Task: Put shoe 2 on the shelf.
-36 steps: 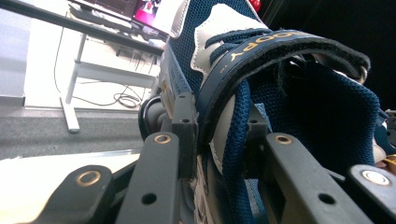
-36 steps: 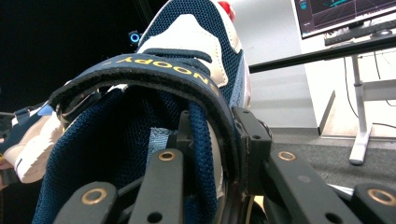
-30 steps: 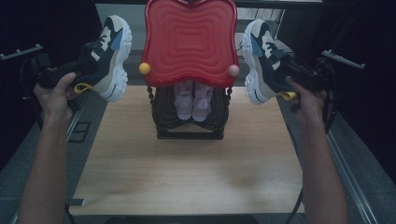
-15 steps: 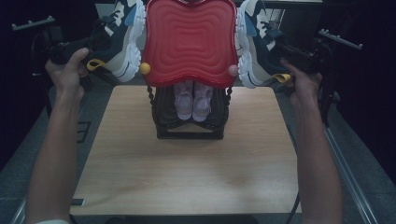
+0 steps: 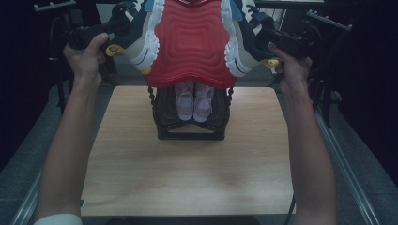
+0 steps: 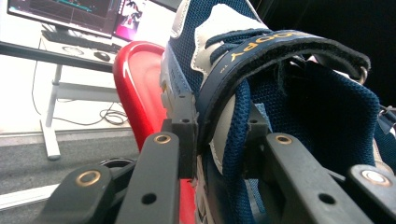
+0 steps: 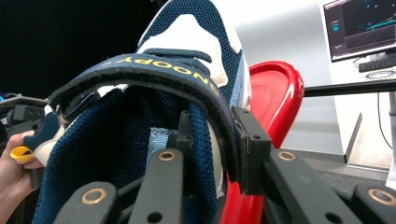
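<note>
**Both sneakers lifted to the red tray**

Your left gripper (image 6: 212, 140) pinches the side wall and strap of a navy and white sneaker (image 6: 289, 93); one jaw sits inside the collar, the other outside, both pads pressed on the fabric. In the high view that left sneaker (image 5: 141, 35) hangs sole-inward at the far left, its white sole touching the left edge of the red tray (image 5: 195, 42), which tops the dark rack (image 5: 190, 117) at the far middle of the wooden table (image 5: 187, 173).

Your right gripper (image 7: 212, 140) clamps the second sneaker (image 7: 140, 116) the same way, across its collar wall just under the strap. In the high view this right sneaker (image 5: 239, 40) stands against the tray's right edge, sole turned toward it.

Your left hand (image 5: 87, 56) and right hand (image 5: 291, 65) are held up at the far corners, either side of the tray. A pink pair of small shoes (image 5: 193, 101) sits on the rack shelf below the tray, toes toward you.
</note>
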Demonstrator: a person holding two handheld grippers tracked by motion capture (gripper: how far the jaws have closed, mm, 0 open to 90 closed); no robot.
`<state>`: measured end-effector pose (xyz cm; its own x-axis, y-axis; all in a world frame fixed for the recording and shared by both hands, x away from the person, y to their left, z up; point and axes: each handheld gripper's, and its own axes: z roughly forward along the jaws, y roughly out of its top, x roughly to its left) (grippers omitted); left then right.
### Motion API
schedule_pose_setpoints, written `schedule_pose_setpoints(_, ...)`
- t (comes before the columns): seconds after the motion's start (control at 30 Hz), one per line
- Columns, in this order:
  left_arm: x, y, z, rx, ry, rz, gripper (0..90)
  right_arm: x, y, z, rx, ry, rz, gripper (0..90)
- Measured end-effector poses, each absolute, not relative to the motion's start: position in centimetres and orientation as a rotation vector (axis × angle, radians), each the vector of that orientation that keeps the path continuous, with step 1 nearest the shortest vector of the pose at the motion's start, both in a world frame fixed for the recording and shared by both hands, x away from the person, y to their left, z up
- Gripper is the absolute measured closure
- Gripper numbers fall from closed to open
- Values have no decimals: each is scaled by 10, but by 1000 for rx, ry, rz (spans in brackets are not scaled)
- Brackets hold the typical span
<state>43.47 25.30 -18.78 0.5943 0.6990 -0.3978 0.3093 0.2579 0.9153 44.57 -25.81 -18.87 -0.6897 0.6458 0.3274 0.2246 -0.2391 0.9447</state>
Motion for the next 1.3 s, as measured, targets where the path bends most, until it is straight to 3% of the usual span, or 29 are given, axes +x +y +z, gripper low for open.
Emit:
schedule_pose_setpoints(0.6, 455, 223, -181, 1326, 986, 359, 740, 462, -226, -172, 1046, 1742, 1978, 743)
schedule_pose_setpoints(1.3, 468, 199, -192, 1350, 1029, 424, 738, 479, -182, -188, 1084, 1773, 1837, 741)
